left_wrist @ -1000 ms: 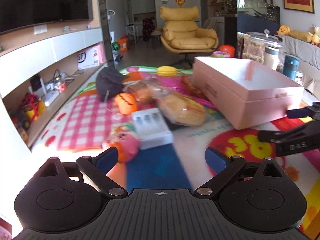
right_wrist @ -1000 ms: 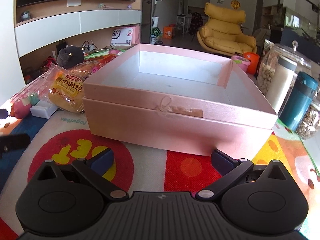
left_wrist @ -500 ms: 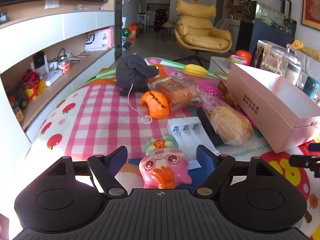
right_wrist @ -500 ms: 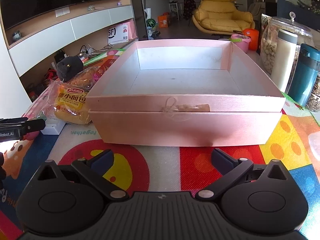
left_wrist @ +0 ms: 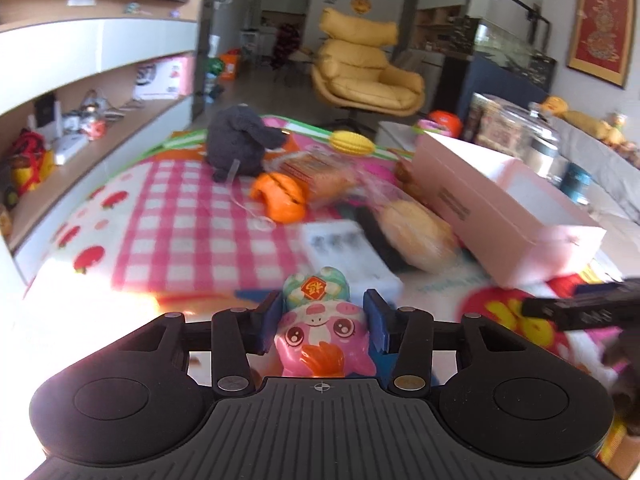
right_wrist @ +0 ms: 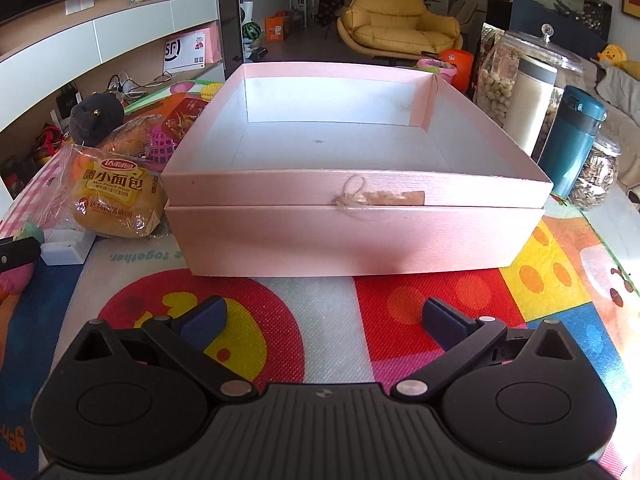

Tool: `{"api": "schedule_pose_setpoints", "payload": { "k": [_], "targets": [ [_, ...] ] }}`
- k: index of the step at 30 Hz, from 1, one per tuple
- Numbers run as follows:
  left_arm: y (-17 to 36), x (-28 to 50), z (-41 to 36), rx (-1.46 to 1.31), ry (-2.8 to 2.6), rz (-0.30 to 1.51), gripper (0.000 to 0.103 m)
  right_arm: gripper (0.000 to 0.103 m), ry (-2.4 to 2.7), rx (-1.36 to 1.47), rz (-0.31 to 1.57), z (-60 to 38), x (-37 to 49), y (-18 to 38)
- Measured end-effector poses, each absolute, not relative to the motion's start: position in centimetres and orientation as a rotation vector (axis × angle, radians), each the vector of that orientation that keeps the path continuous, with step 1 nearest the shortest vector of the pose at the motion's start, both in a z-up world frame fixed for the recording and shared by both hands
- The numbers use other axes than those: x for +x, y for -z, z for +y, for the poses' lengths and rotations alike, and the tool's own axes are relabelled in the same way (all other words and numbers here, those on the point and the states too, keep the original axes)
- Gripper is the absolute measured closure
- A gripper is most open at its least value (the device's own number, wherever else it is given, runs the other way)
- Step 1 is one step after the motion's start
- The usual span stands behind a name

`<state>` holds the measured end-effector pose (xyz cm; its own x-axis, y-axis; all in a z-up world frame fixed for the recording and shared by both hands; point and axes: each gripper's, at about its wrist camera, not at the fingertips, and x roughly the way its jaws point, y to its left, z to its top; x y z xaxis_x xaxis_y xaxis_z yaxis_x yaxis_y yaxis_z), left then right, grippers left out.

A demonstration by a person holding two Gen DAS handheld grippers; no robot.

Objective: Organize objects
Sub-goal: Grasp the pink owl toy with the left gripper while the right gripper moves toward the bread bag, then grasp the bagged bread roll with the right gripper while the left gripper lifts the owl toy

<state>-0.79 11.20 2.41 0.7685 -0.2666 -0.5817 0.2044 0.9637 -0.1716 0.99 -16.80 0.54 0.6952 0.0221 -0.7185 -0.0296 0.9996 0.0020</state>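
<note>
Left gripper point(left_wrist: 323, 326) closing around pig toy point(left_wrist: 325, 338) at play mat's point(right_wrist: 400, 304) near edge, pads not yet pressing | right gripper point(right_wrist: 324, 318) released, hovering before empty pink box point(right_wrist: 356, 228) | risk: rounded, glossy toy likely squirting out or tilting as pads are meeting it off-centre.

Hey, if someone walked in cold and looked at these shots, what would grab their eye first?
Probably the pink pig toy between the closing jaws of the left gripper, close to the camera. Next, the big empty pink box on the colourful play mat, straight ahead of the open right gripper.
</note>
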Motion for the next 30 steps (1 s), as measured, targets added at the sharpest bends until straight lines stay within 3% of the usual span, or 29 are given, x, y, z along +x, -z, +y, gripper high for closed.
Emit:
{"api": "schedule_pose_setpoints", "payload": {
  "k": [9,15,20,22,25,30],
  "targets": [
    [-2.6,-6.9,8.8,0.05,0.407,0.681,0.054,0.0,-0.386,-0.033,0.687,-12.0,-0.9,-4.9],
    [-2.2,-6.4,8.4,0.034,0.37,0.682,0.053,0.006,-0.448,-0.29,0.557,-5.4,1.6,-5.8],
    [-2.0,-6.4,8.6,0.013,0.359,0.688,0.052,0.009,-0.477,-0.289,0.65,-2.9,5.6,-4.6],
    [-2.1,-6.3,8.7,-0.001,0.353,0.698,0.051,0.032,-0.449,-0.321,0.664,-2.4,5.8,-3.9],
    [-2.2,-6.4,8.4,0.01,0.34,0.703,0.051,0.054,-0.436,-0.336,0.645,-2.9,4.5,-4.5],
    [-2.4,-6.8,7.3,0.054,0.303,0.692,0.053,0.072,-0.478,-0.275,0.594,-6.6,-0.4,-7.6]
  ]
}}
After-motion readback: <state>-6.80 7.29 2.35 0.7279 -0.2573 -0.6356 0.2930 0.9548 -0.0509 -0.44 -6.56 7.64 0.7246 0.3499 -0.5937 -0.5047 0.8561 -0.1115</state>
